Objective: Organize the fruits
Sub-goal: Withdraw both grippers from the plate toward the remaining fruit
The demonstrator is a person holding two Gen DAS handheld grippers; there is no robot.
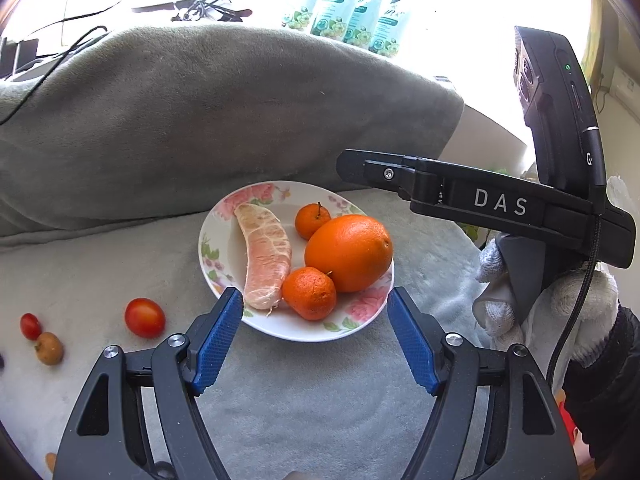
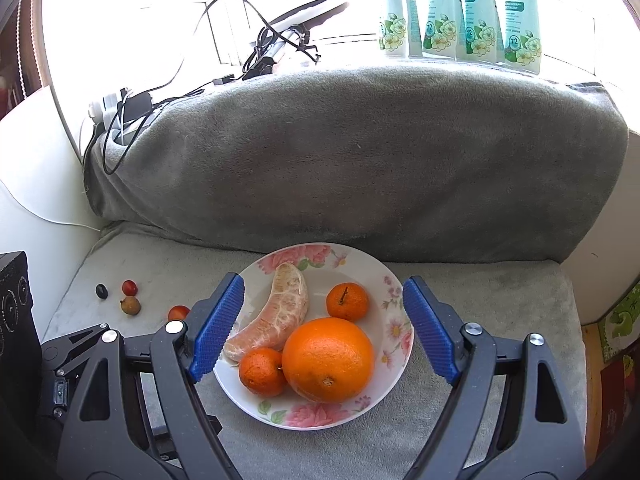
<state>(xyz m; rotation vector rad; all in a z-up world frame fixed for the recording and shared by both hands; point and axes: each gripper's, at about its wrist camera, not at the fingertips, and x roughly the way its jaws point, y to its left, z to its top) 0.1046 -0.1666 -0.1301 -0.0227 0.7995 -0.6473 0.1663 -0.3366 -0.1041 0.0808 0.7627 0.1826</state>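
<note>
In the right wrist view, a small red tomato (image 2: pixel 178 312) near the left side of the grey cushion (image 2: pixel 500 320) is half hidden behind the right gripper's (image 2: pixel 324 328) blue pad. That pad also covers the left rim of the flowery plate (image 2: pixel 394 300). A tiny dark fruit (image 2: pixel 101 291) is too small to name. In the left wrist view, a dark thing (image 1: pixel 1 361) is cut off by the left edge.

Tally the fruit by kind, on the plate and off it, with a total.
Large orange: 1
Small mandarins: 2
Peeled pomelo segment: 1
Red cherry tomatoes: 2
Small brown fruit: 1
Small dark fruit: 1
Total: 8, with 4 on the floral plate
</note>
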